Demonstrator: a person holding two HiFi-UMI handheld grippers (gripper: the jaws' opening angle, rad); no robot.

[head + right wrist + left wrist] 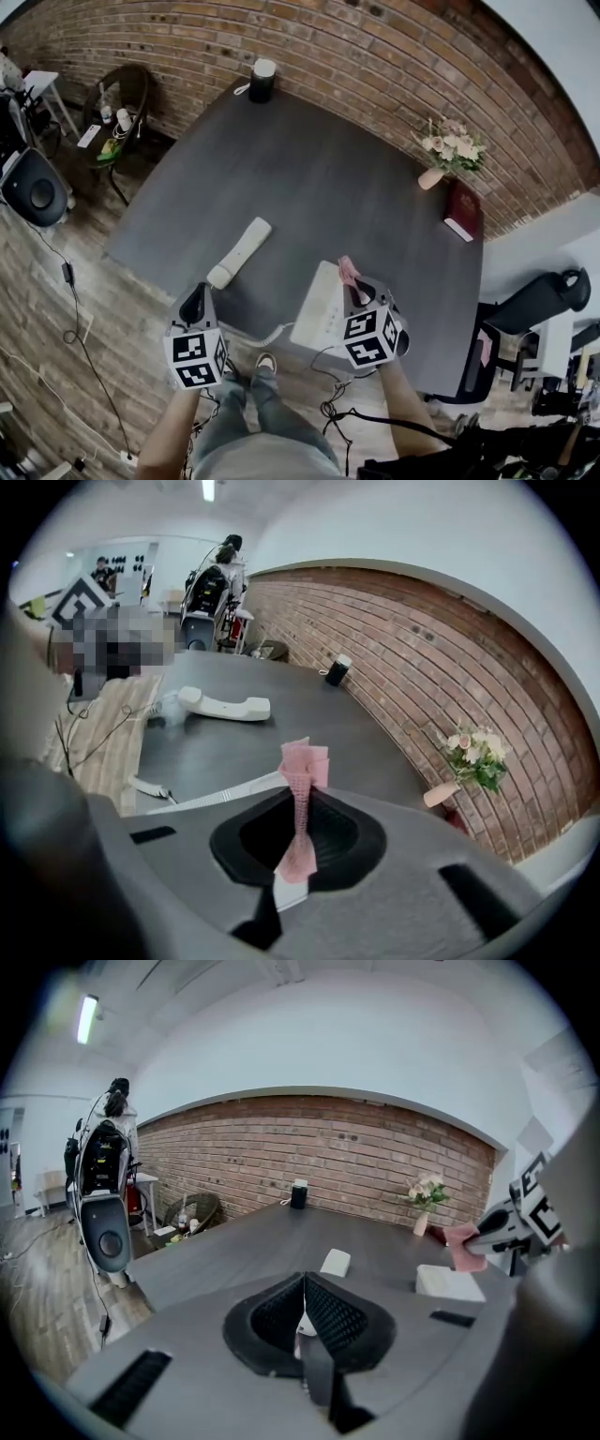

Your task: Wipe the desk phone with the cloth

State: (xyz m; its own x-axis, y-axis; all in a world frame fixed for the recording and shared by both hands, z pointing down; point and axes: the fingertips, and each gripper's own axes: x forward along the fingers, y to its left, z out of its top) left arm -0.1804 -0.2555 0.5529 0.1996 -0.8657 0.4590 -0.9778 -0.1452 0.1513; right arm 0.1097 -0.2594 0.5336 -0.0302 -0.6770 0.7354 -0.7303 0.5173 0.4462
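Nearest, at the worktop's (309, 178) front edge, the left gripper (197, 298) hangs just off the edge. Its jaws are pressed together with nothing between them, and they point toward the near end of the handset (240, 251). To its right, the right gripper (354, 287) pinches a pink cloth (348, 271). In the right gripper view the cloth (302, 761) runs as a thin folded strip up between the jaws, and its free end fans out above their tips. This gripper is over the desk phone base (317, 317), a white slab lying at the front edge of the worktop. From this view I cannot tell whether the cloth touches the base.

A white cord (265, 337) trails from the base's left side along the worktop edge. The handset is off the base and lies flat on the dark grey surface to the left of it. It is set at a slant, clearly apart from the base.

The middle of the worktop is bare. Toward the far right a small vase of flowers (448, 150) stands upright, with a red book (463, 211) lying just beside it. At the far end a black cylinder with a white top (262, 79) stands close to the brick wall (375, 56). A black office chair (534, 302) is off the right side, and a round black loudspeaker (34, 189) sits on the wooden floor (56, 319) to the left.
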